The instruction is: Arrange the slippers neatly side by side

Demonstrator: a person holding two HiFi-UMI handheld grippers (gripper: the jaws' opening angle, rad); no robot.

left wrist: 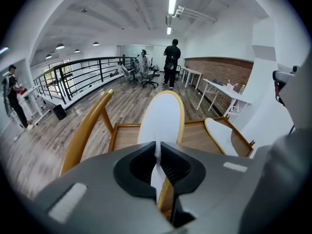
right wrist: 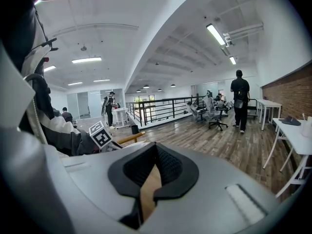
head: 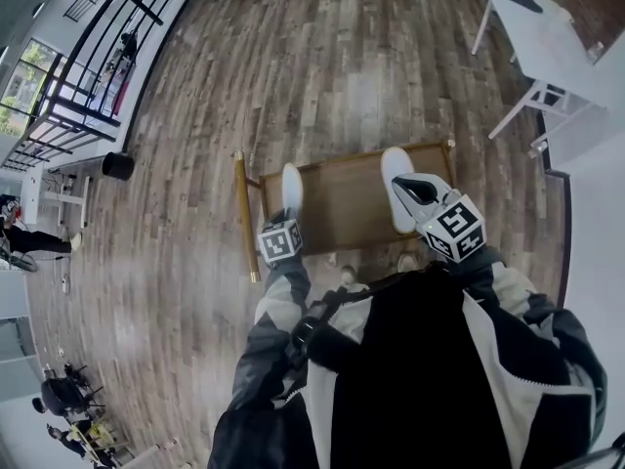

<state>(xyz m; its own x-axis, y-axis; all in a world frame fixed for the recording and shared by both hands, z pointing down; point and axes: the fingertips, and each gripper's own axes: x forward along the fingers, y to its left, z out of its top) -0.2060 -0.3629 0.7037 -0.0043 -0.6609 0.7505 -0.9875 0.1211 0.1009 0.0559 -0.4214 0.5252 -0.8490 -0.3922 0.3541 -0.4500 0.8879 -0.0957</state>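
Two white slippers with tan rims are on a low wooden table. The left slipper points away from me, and my left gripper is shut on its near end. The right slipper lies flat at the table's right side. My right gripper hovers over it with its jaws shut; a tan strip shows in the gap, and I cannot tell what it is. The right gripper view looks out over the room and shows no slipper.
The table has a tall rounded wooden rail along its left edge. A white desk stands at the far right, a black bin and a black railing at the left. A person stands far off on the plank floor.
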